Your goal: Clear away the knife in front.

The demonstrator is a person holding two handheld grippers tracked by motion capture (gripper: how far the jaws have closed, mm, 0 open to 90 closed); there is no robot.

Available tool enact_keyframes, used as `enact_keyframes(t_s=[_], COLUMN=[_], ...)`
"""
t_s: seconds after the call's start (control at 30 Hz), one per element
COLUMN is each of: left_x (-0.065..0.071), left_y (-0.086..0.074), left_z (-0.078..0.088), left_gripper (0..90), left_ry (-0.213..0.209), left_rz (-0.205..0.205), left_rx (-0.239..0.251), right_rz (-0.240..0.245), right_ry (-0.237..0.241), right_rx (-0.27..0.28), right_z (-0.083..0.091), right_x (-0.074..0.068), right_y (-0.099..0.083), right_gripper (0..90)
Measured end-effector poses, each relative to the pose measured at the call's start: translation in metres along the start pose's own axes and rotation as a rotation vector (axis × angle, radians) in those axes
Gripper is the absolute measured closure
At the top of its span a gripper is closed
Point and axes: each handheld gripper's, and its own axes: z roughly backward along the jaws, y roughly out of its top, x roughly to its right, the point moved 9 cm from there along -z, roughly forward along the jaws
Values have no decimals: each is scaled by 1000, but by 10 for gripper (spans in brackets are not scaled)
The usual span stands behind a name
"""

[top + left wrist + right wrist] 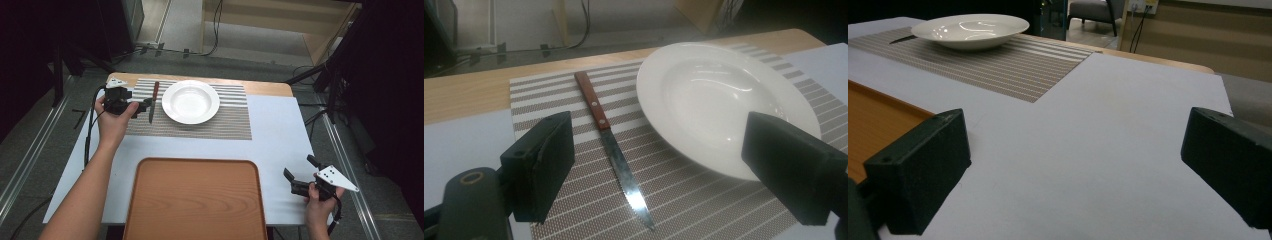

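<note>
Knife (611,145) lies just beside plate (724,100) on placemat (694,200).

Looks like a lab or recording studio dressed up as a dining spot, not anybody's home. The counter (280,135) wears a plain white sheet over a wood top, and it stands on bare grey floor (30,150) with metal rails (25,165) running down both sides. Black cables (216,30) snake across the floor at the far end, dark stand legs (60,70) crowd the far left, and more dark gear stands at the right. The table setting is staged: a striped placemat (220,122), a white soup plate (190,101), a wooden-handled steak knife (153,101), a wood tray (195,200) near the person.
</note>
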Motion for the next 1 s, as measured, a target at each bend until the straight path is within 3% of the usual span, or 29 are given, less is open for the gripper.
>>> enact_keyframes(t_s=[0.5, 0.83, 1.0], left_x=[-4, -10, -14], left_y=[10, 10, 7], left_z=[-37, -64, -74], left_gripper=[165, 270, 360], left_ry=[9, 54, 80], left_rz=[25, 45, 78], left_rx=[-68, -180, -247], right_rz=[0, 3, 3], right_ry=[-3, 2, 3], right_rx=[-5, -5, -5], right_z=[-1, -1, -2], right_x=[0, 0, 0], right_y=[0, 0, 0], right_gripper=[0, 0, 0])
